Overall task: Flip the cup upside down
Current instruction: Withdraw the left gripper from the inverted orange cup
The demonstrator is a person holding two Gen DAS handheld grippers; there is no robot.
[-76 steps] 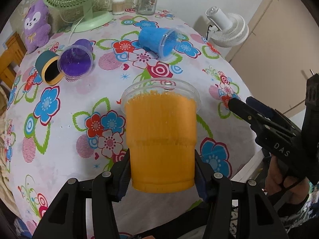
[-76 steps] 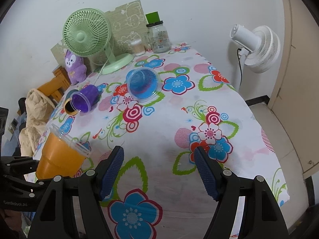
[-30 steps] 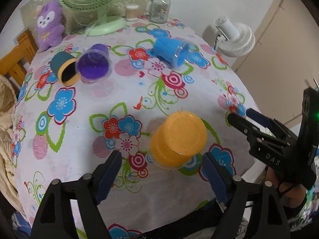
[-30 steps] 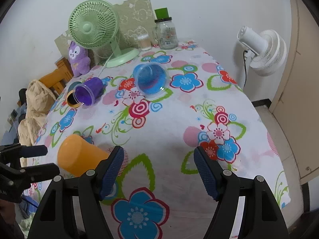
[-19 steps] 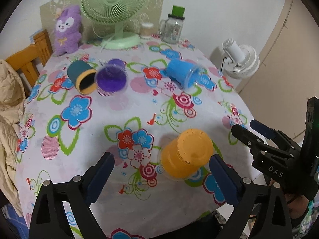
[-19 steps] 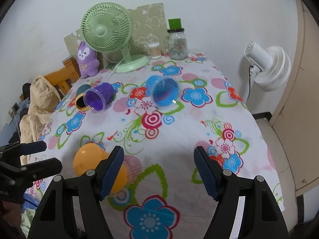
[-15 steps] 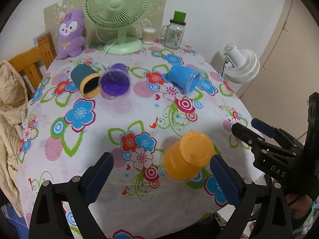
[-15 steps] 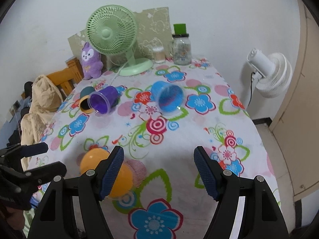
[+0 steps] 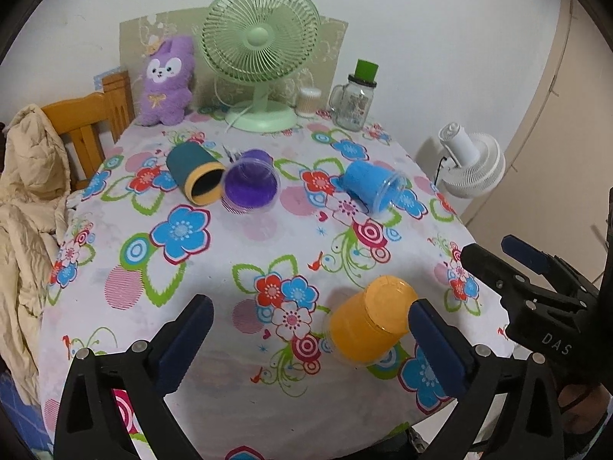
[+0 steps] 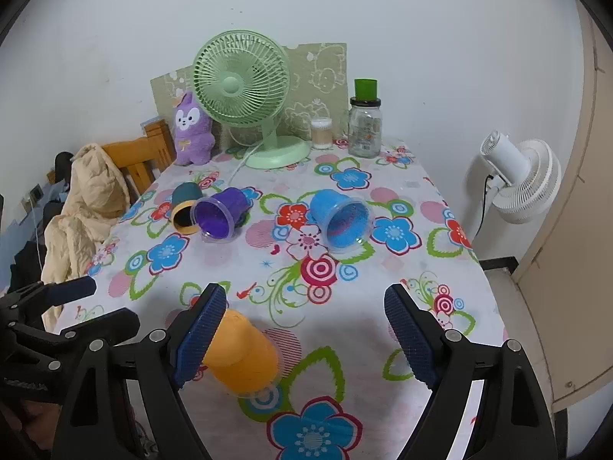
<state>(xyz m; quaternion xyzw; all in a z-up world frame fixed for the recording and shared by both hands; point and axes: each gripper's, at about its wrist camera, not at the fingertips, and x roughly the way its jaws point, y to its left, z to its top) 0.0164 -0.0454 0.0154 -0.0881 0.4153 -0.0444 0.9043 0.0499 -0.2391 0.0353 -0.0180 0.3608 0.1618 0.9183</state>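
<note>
**Orange cup stands inverted near the table's front edge**

Flowered tablecloth (image 9: 184,237) covers the table under both tools. Left gripper (image 9: 306,329) hangs with its jaws spread wide, holding nothing; the orange cup (image 9: 371,318) stands mouth-down, base up, just inside its right finger. Right gripper (image 10: 304,329) is likewise wide apart and empty. Farther back, a blue cup (image 9: 371,186), a purple cup (image 9: 251,186) and a teal cup (image 9: 195,178) lie on their sides. A green fan (image 9: 260,50) stands by the wall.
</note>
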